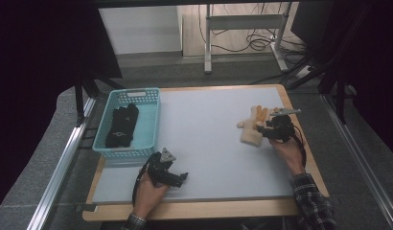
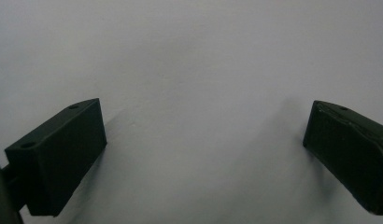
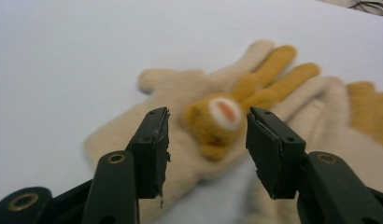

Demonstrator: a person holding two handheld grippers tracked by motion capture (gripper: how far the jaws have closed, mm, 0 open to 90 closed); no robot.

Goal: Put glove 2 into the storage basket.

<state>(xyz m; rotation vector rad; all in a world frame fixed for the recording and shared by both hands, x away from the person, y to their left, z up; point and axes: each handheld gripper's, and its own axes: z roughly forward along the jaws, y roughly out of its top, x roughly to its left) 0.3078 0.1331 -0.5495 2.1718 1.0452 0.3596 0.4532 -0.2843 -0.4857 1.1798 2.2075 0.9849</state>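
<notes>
A pair of cream knit gloves [image 1: 251, 130] with yellow fingers lies on the right part of the grey mat [image 1: 209, 148]. My right gripper [image 1: 262, 128] hovers just at their right edge, pointing left. In the right gripper view its jaws [image 3: 208, 123] stand partly apart above the near glove [image 3: 180, 93], framing a yellow animal face with a red patch [image 3: 222, 112]; the pads touch nothing. A second glove [image 3: 362, 107] lies beside it. My left gripper [image 1: 183, 177] rests low at the front left of the mat, open [image 2: 203, 123], with bare mat between its jaws.
A teal plastic basket [image 1: 135, 92] stands at the table's back left and holds a pair of black gloves [image 1: 121, 125]. The wooden table edge [image 1: 194, 209] runs along the front. Metal rails flank the table, and desk legs with cables stand behind it.
</notes>
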